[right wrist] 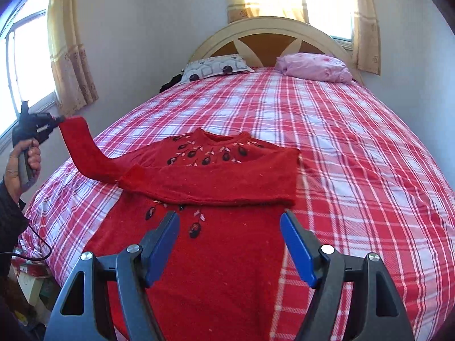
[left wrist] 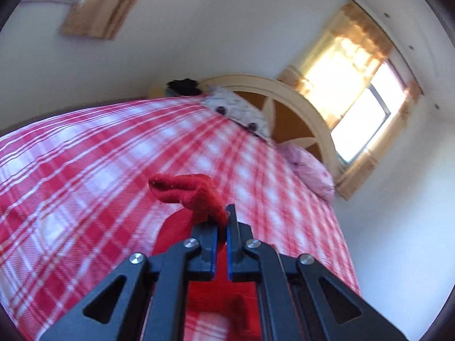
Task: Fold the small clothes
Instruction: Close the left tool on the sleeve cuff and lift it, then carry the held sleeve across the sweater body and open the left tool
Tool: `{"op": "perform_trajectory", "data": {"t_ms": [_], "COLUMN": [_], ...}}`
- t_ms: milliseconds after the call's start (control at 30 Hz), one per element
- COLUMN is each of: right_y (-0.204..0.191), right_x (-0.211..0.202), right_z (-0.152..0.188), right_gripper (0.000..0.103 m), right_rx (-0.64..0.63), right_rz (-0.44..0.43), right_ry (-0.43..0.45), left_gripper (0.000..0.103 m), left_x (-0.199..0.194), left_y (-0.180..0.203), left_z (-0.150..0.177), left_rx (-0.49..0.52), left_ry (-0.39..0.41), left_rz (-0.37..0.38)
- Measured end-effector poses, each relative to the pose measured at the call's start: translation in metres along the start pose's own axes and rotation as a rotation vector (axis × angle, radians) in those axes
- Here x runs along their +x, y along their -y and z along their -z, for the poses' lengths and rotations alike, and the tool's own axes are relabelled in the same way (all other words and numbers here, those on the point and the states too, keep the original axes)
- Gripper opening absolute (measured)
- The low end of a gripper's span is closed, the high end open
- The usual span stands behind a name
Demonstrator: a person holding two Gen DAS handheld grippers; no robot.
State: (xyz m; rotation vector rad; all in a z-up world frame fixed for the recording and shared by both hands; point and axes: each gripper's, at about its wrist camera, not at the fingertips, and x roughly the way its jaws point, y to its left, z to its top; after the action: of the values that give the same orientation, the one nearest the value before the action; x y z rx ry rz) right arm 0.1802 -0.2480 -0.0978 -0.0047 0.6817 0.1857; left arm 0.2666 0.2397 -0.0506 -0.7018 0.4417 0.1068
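A small red sweater (right wrist: pixel 216 255) with dark embroidered flowers lies front up on the red plaid bed (right wrist: pixel 355 147). Its right sleeve (right wrist: pixel 204 183) is folded across the chest. My left gripper (left wrist: pixel 224 213) is shut on the cuff of the left sleeve (left wrist: pixel 184 189). In the right wrist view the left gripper (right wrist: pixel 58 120) holds that sleeve (right wrist: pixel 82 153) lifted off the bed's left side. My right gripper (right wrist: pixel 230 221) is open and empty, above the sweater's lower body.
A patterned pillow (right wrist: pixel 216 66) and a pink pillow (right wrist: pixel 312 66) lie at the arched headboard (right wrist: pixel 270 32). Dark cloth (right wrist: pixel 170 82) lies at the bed's far left edge. Curtained windows (right wrist: pixel 28 56) are on the walls. Boxes (right wrist: pixel 31 278) stand on the floor at the left.
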Motion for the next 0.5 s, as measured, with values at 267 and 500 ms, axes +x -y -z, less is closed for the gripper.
{"op": "perform_trajectory", "data": {"t_ms": [267,500], "right_y": [0.042,0.064], "right_x": [-0.014,-0.003], "right_z": [0.024,0.054], "right_gripper": [0.074,0.074], "right_rx": [0.108,0.182], "right_rz": [-0.029,-0.077], "right_ry": [-0.002,-0.035], "left_gripper": [0.004,0.004], "left_x": [0.032,0.079], "left_y": [0.099,0.165], "left_z": [0.021,0.074], "left_rx": [0.075,0.141], "left_ry": [-0.044,-0.145], "left_rz": [0.134,0.188]}}
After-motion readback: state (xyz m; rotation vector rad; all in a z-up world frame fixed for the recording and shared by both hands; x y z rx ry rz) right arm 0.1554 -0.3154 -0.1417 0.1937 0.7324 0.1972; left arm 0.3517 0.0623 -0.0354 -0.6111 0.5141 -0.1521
